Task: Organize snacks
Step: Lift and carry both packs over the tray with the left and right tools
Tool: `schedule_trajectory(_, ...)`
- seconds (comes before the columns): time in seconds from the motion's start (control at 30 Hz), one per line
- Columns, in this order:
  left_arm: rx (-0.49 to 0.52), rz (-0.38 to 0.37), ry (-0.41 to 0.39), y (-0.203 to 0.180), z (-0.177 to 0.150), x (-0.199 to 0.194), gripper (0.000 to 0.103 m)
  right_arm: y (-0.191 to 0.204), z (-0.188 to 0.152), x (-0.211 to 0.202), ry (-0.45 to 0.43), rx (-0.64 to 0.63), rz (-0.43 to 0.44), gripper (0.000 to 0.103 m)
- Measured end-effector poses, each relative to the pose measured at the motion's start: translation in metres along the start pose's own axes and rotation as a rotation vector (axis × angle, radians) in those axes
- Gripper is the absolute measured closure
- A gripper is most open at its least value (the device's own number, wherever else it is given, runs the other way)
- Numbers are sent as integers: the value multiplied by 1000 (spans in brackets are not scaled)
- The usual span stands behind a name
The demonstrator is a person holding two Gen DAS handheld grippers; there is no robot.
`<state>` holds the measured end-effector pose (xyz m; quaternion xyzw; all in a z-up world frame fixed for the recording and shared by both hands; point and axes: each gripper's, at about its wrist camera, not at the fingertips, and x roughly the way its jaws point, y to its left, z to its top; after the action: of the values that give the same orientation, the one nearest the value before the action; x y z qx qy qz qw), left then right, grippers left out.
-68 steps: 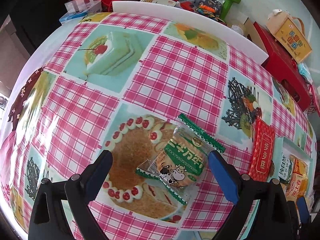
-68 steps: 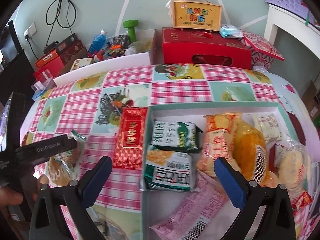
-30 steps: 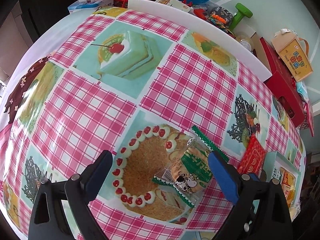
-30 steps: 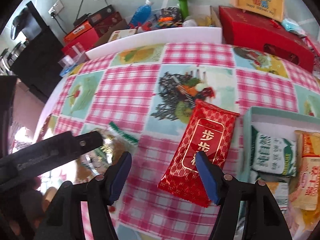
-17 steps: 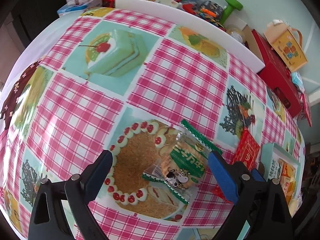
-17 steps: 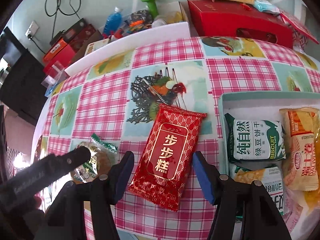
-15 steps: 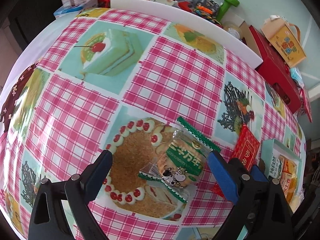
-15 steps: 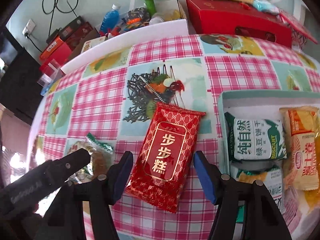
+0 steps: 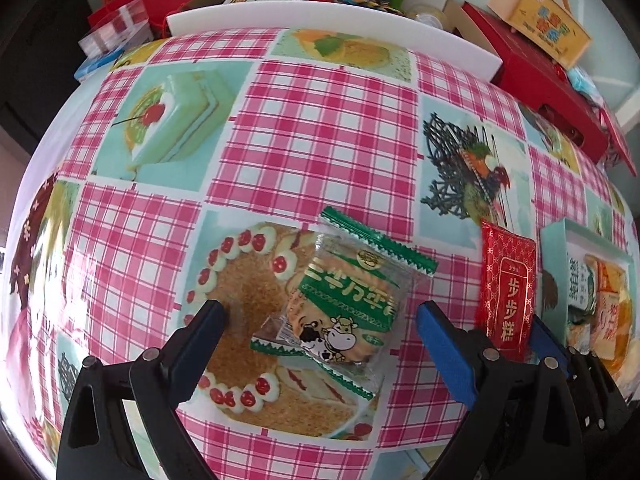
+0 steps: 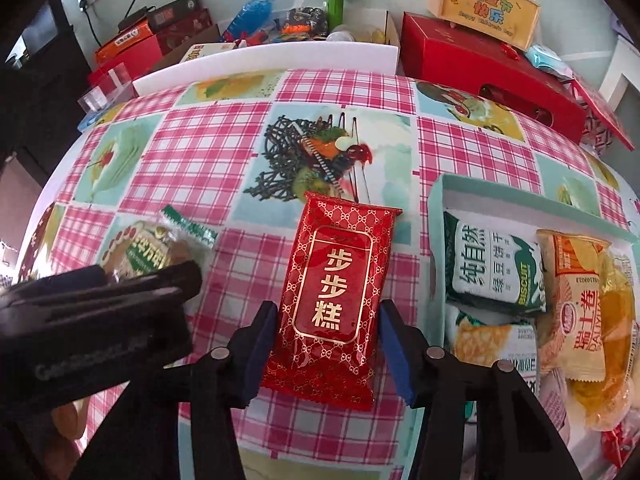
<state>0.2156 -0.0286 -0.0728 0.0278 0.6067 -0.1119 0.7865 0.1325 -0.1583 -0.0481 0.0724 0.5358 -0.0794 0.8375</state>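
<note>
Closing jaws of the right gripper [image 10: 326, 346] are clamped on the red packet [image 10: 334, 296]; left gripper [image 9: 320, 326] jaws are held apart over the biscuit packet [image 9: 344, 300].

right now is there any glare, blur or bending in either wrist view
Left wrist view: fisheye bows the pink checked tablecloth into a dome; glare whitens its left edge. Right wrist view: the black left gripper is soft, the shiny red foil packet sharp.

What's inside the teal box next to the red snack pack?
The teal box holds a green and white biscuit pack, an orange and cream roll pack, a yellow corn-print pack and a clear-wrapped yellow snack. Its lower part is covered or out of frame.
</note>
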Motion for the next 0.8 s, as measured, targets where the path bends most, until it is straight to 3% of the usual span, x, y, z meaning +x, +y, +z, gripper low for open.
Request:
schedule_trajectory(0.1,34,19,-12,-17,-6,-1,17,2,-13,-7,-6,1,7,50)
schedule_trajectory(0.23,62,34,-37,-30,-13,-6,39,2,-23,-14,-9,12,20,51)
schedule_trajectory(0.57,52,-14,-78,-51,-28,-27,48,-9,-32,-29,-38,53,75,55)
schedule_trajectory(0.8,47,-54,-138,-68,-31,-58,50,-20,-37,-61,-108,90,105,55)
